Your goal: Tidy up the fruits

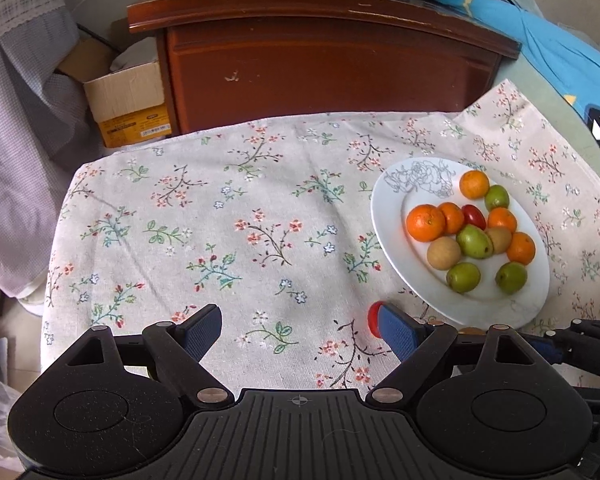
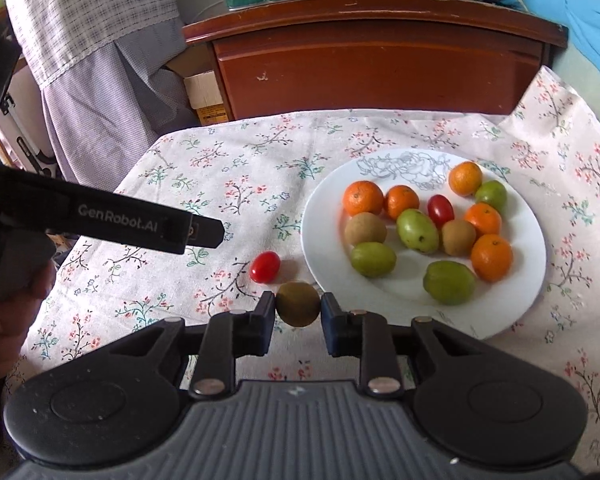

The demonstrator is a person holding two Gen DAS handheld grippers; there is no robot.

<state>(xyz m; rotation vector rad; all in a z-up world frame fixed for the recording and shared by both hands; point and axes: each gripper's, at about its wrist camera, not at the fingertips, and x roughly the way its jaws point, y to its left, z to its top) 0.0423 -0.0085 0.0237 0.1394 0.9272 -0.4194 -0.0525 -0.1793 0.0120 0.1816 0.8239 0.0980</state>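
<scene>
Pinching one brown longan (image 2: 298, 305) just off the plate (image 2: 328, 216), the right hand-held gripper (image 2: 298, 312) is closed on it; the left hand-held gripper (image 1: 300, 330) gapes wide, holding nothing; one tomato (image 2: 265, 267) lies on the worktop (image 2: 220, 168); the plate carries five oranges, four green fruits, two longans, one tomato.

Soft, even daylight, sharp centre
You see faint shadows under the plate (image 2: 516, 320) and fisheye bending at the edges

Left gripper (image 1: 300, 334) wide apart, cherry tomato (image 1: 374, 319) beside, fruit plate (image 1: 388, 216) right.
</scene>
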